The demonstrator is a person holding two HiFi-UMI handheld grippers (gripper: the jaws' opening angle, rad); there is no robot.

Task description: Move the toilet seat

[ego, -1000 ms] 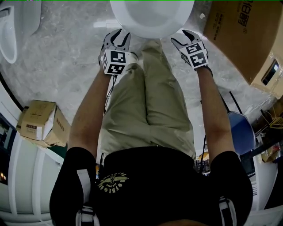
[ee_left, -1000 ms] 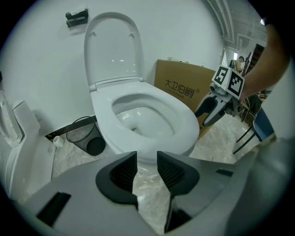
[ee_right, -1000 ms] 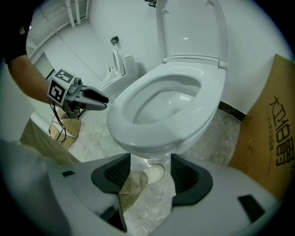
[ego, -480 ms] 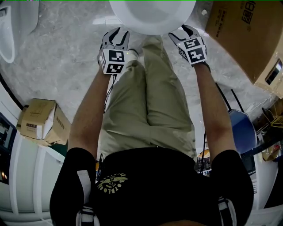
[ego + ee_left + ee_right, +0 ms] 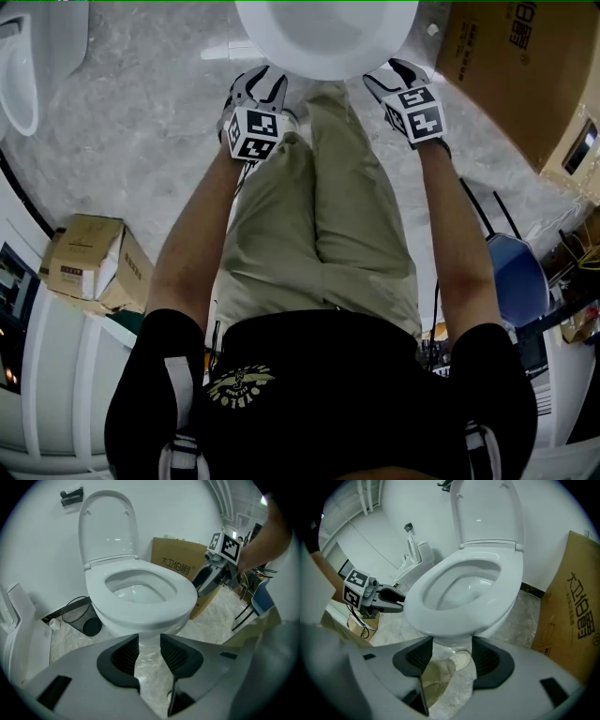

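The white toilet stands with its lid (image 5: 108, 527) raised and its seat ring (image 5: 140, 585) lying flat on the bowl. In the head view the bowl (image 5: 323, 37) is at the top centre. My left gripper (image 5: 258, 82) hangs just below the front left of the rim, open, with only floor showing between its pads (image 5: 126, 653). My right gripper (image 5: 387, 75) sits by the front right of the rim, also open and holding nothing. From its own view the seat (image 5: 506, 590) lies just beyond the jaws. Neither gripper touches the seat.
A large cardboard box (image 5: 516, 75) stands right of the toilet and a small one (image 5: 89, 262) lies at the left. A urinal (image 5: 23, 66) is at the far left. A black wire bin (image 5: 77, 616) sits beside the bowl. A blue chair (image 5: 516, 281) stands at the right, and the person's trouser leg (image 5: 319, 206) is under the grippers.
Almost nothing: both grippers stay at the toilet's front rim, the left one shifted slightly right. The seat has not moved.
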